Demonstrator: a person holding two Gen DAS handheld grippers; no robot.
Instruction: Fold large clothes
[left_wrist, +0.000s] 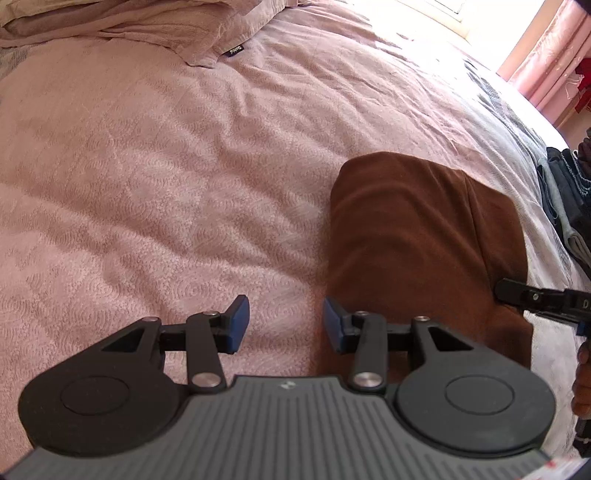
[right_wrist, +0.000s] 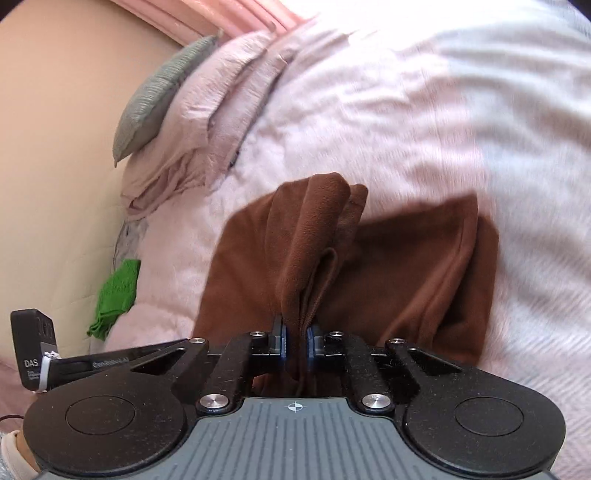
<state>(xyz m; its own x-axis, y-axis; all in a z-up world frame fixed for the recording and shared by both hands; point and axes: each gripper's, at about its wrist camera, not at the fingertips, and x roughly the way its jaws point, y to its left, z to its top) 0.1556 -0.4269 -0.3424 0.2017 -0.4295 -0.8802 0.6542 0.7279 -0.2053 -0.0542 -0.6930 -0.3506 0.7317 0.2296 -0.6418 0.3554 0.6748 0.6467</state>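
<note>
A brown garment (left_wrist: 417, 236) lies folded on a pink bedspread (left_wrist: 155, 177). In the left wrist view my left gripper (left_wrist: 286, 325) hovers at the garment's left edge, open, with only bedspread showing between its blue pads. In the right wrist view my right gripper (right_wrist: 295, 341) is shut on a bunched edge of the brown garment (right_wrist: 406, 266), which rises in a ridge from between its blue pads. The right gripper also shows at the right edge of the left wrist view (left_wrist: 517, 291), over the garment's right side.
Crumpled pink bedding (right_wrist: 207, 122) and a grey-green pillow (right_wrist: 155, 92) lie at the head of the bed. A green cloth (right_wrist: 116, 295) sits by the beige wall. Dark folded clothes (left_wrist: 561, 199) lie at the bed's right edge, with pink curtains (left_wrist: 546, 55) beyond.
</note>
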